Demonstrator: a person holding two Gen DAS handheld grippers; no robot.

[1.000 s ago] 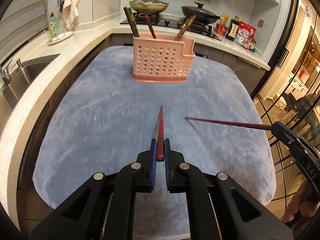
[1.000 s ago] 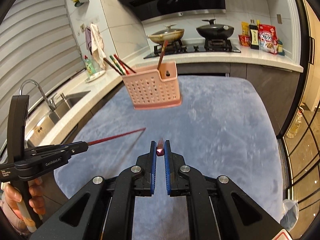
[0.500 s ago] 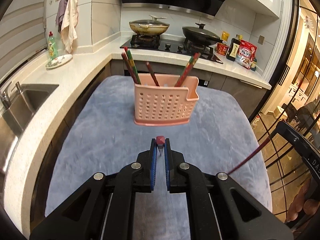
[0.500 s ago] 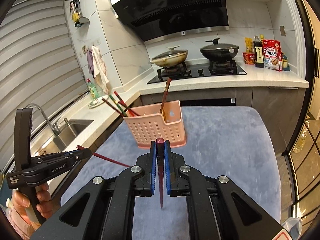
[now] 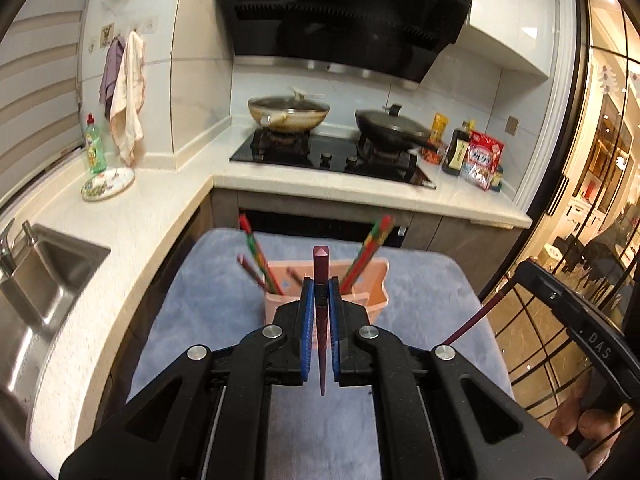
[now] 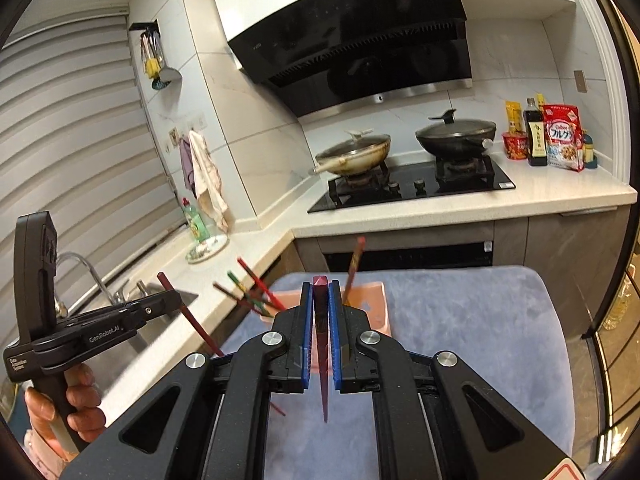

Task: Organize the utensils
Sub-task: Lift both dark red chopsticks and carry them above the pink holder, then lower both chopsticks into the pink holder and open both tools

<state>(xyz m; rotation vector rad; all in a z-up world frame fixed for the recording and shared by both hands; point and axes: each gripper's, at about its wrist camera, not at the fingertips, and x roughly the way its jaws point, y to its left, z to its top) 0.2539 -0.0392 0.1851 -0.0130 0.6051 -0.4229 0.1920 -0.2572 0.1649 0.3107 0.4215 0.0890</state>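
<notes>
- we had the left gripper (image 5: 320, 312) clamped on a dark red chopstick (image 5: 321, 320), jaws nearly closed around its shaft, the blunt end poking up past the fingertips and the thin tip pointing down toward 6 o'clock.
- the right gripper (image 6: 321, 320) gripped a second dark red chopstick (image 6: 321, 344) the same way, long axis upright, tip down.
- the pink perforated caddy (image 5: 372, 292) stood on the grey-blue mat (image 5: 432, 280) at 12 o'clock from both grippers, just beyond the fingertips, with several chopsticks already leaning out of it.
- in the right wrist view the caddy (image 6: 374, 308) sat slightly toward 1 o'clock; neither hand looked clearly nearer.
- we judged that the next move turned on carrying each tip forward over the rim, then lowering it along that upright axis.
</notes>
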